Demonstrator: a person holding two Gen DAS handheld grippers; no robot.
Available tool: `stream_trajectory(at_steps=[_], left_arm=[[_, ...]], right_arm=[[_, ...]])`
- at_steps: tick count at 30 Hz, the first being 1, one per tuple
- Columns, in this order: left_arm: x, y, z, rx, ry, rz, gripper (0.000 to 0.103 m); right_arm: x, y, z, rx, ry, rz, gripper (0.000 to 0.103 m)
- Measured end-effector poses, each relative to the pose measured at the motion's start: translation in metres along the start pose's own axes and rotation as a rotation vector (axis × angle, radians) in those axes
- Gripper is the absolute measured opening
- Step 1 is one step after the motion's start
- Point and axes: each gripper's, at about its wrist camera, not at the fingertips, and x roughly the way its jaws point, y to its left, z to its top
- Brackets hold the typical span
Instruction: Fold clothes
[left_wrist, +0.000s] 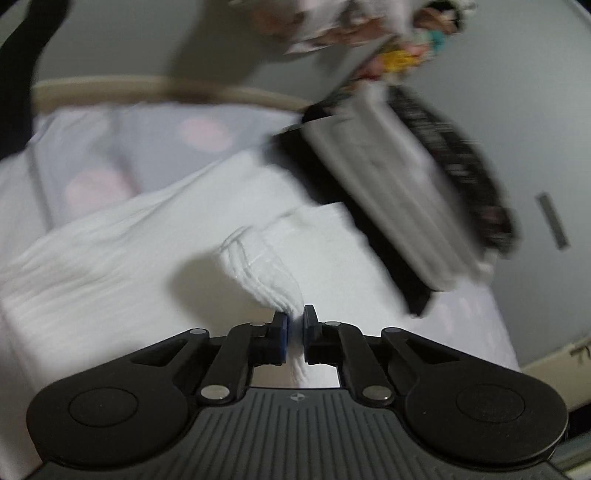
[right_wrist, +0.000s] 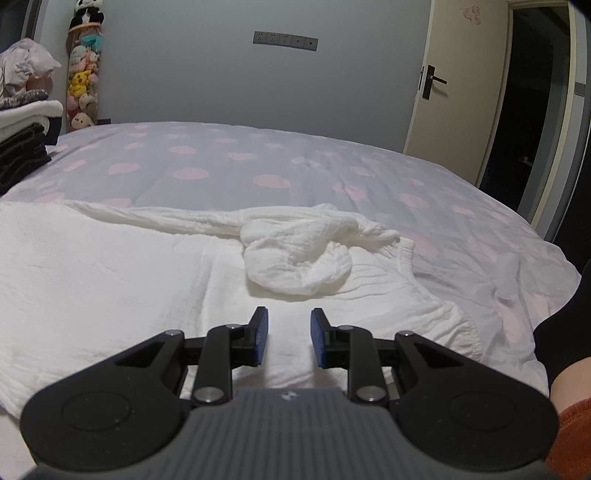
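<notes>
Blurring most of the left wrist view, motion smears a stack of folded clothes at the bed's edge; the left gripper has its fingers clamped on a bunched fold of the white garment; the right gripper hovers with fingers apart above that crinkled garment, spread flat on the polka-dot bedspread, one sleeve bundled on top.
</notes>
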Motion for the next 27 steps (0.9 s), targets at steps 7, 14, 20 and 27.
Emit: stream_trajectory(at_steps=[7, 14, 20, 27], left_arm=[[-0.026, -0.119, -0.025, 0.4, -0.044, -0.136, 0.007], [-0.016, -0.219, -0.118, 0.803, 0.044, -0.223, 0.007], [0.013, -0.232, -0.231, 1.033, 0.209, -0.227, 0.007], [0.041, -0.203, -0.326, 1.187, 0.352, -0.166, 0.008]], right_arm=[[0.001, 0.0, 0.001, 0.002, 0.006, 0.006, 0.028], [-0.004, -0.001, 0.004, 0.005, -0.014, 0.024, 0.027], [-0.009, -0.005, 0.007, 0.018, -0.029, 0.042, 0.027], [-0.011, 0.0, 0.008, 0.002, -0.028, 0.076, 0.027]])
